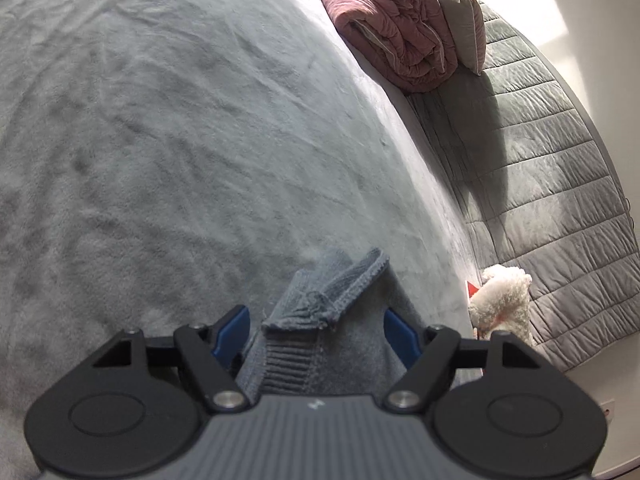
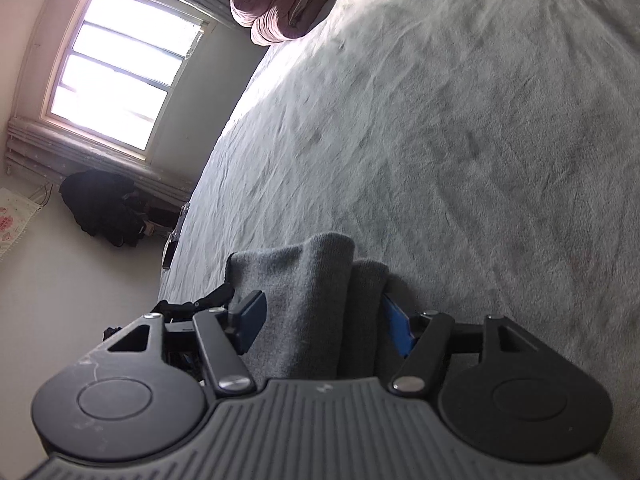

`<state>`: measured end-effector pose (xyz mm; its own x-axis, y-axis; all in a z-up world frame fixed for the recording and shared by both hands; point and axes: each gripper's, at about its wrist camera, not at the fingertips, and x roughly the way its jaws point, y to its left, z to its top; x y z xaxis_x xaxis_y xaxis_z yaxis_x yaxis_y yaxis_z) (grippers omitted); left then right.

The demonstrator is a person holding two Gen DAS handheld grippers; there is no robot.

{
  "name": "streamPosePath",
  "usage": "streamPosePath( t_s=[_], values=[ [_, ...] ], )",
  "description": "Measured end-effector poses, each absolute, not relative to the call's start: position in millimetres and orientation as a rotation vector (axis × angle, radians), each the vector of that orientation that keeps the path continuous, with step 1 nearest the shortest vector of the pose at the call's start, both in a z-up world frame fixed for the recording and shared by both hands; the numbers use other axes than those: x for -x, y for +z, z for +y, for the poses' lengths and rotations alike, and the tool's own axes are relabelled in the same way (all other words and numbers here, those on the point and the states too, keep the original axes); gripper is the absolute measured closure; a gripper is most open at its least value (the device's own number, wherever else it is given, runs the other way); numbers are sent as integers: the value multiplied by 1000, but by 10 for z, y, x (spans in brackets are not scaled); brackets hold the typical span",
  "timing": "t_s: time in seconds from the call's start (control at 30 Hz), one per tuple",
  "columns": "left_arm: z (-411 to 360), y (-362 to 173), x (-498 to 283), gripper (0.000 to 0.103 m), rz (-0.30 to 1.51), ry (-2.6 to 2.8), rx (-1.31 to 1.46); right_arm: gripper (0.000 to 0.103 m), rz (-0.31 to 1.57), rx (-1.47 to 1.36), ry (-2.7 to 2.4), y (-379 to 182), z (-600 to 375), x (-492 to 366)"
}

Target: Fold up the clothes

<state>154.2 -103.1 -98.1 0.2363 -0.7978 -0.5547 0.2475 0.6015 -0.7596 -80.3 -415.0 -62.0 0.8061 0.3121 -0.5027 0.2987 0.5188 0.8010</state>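
Note:
A grey knit garment [image 1: 344, 280] lies bunched on the grey bed cover [image 1: 160, 140]. Its ribbed hem is folded over at the near end. My left gripper [image 1: 316, 320] stands open, its blue pads [image 1: 234, 332] wide apart on either side of the hem. In the right wrist view the same garment [image 2: 316, 272] rises in two soft folds between the pads of my right gripper [image 2: 324, 316], which is also open. The cloth fills most of both gaps. Black parts of the left gripper [image 2: 192, 308] show just left of the right one.
A rolled pink quilt [image 1: 396, 28] and a pillow lie at the far end of the bed [image 2: 480, 140]. A white plush toy [image 1: 504, 304] sits by a quilted grey panel [image 1: 560, 160] on the right. On the left, a window [image 2: 120, 68] and dark clothes [image 2: 104, 208] lie beyond the bed's edge.

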Motion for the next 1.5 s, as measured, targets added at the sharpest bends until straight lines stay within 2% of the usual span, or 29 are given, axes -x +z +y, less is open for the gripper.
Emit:
streamPosePath(
  t_s=[0.2,0.43,0.5,0.57,0.67,0.8,1.1,1.37,1.5],
  values=[
    [-1110,-1007,-1517,27,1107,-812,603,33,736,-1048,25,-743,-4030,681],
    [-1105,-1086,-1460,28,1097,-810,660,33,697,-1104,20,-841,-3991,486],
    [-1103,-1109,-1444,33,1094,-808,677,35,689,-1109,13,-839,-3981,460],
    [-1101,-1132,-1428,40,1091,-807,694,42,684,-1118,1,-839,-3969,438],
    [-1088,-1154,-1381,57,1071,-787,711,49,675,-1145,-9,-840,-3972,425],
    [-1108,-1070,-1324,64,1022,-762,705,55,656,-1162,-23,-753,-3975,417],
    [-1350,-679,-1553,66,963,-764,802,61,575,-1141,-26,-195,-4240,156],
    [-2048,-352,-1947,66,920,-811,796,62,520,-1167,12,-152,-5064,-257],
    [-2452,-385,-2214,66,910,-820,782,62,512,-1104,25,-138,-5469,-508]
  ],
)
